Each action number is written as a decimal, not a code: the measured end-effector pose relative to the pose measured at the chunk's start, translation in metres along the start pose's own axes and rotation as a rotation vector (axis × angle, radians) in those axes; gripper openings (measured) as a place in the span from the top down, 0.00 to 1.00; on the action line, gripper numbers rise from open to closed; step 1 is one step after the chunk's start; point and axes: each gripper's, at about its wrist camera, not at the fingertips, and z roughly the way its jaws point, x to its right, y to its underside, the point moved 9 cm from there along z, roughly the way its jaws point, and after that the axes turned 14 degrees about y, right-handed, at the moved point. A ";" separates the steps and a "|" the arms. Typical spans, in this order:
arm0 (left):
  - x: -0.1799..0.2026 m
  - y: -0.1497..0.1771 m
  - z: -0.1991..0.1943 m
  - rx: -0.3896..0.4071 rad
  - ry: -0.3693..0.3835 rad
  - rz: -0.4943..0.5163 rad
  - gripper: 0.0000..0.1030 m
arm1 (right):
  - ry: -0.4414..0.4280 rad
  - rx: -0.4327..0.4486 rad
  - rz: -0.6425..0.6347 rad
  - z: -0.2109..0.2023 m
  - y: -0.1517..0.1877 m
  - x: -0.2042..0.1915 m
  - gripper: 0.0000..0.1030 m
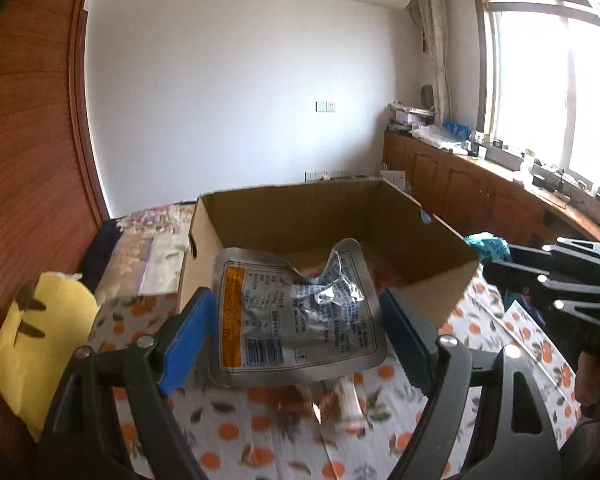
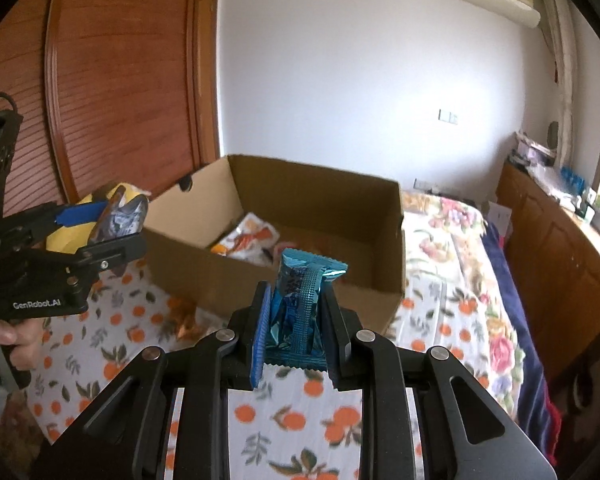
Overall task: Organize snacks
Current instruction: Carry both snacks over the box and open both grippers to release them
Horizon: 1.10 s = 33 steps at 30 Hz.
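Silver pouch (image 1: 296,312) sits clamped between the wide-set jaws of the left gripper (image 1: 296,334) at lower centre; the right gripper (image 2: 298,326) pinches a blue packet (image 2: 300,304) narrowly. Both are mid-carry; next comes release over the cardboard box (image 2: 288,280) beyond.

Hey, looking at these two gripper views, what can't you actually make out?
- Left wrist view: the cardboard box floor is mostly hidden by the silver pouch.
- Left wrist view: a snack under the pouch is blurred.
- Right wrist view: the blue packet print is too small to read.
- Right wrist view: the box's near wall hides part of the contents.
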 end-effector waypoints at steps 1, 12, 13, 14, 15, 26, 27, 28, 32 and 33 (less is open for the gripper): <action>-0.002 -0.003 0.004 0.002 0.000 0.000 0.19 | -0.001 0.002 0.000 0.005 -0.003 0.000 0.79; -0.028 -0.026 0.057 0.009 0.006 -0.031 0.19 | -0.033 -0.004 0.003 0.066 -0.024 -0.007 0.79; -0.030 -0.026 0.061 0.005 0.006 -0.034 0.19 | -0.034 -0.005 0.002 0.072 -0.025 -0.008 0.79; -0.032 -0.025 0.064 0.004 0.005 -0.036 0.19 | -0.035 -0.007 0.003 0.076 -0.026 -0.008 0.79; -0.034 -0.025 0.067 0.000 0.003 -0.036 0.19 | -0.038 -0.011 0.005 0.080 -0.026 -0.008 0.79; -0.032 -0.016 0.088 -0.028 0.002 -0.025 0.19 | -0.056 -0.047 0.010 0.114 -0.017 -0.012 0.78; -0.032 -0.015 0.089 -0.030 0.003 -0.023 0.18 | -0.057 -0.051 0.006 0.116 -0.016 -0.014 0.78; -0.032 -0.015 0.091 -0.031 0.004 -0.023 0.18 | -0.059 -0.052 0.003 0.118 -0.015 -0.016 0.78; -0.032 -0.010 0.096 -0.044 0.025 -0.034 0.18 | -0.069 -0.055 0.012 0.119 -0.016 -0.016 0.76; -0.031 -0.010 0.096 -0.041 0.031 -0.035 0.18 | -0.074 -0.057 0.018 0.119 -0.016 -0.015 0.76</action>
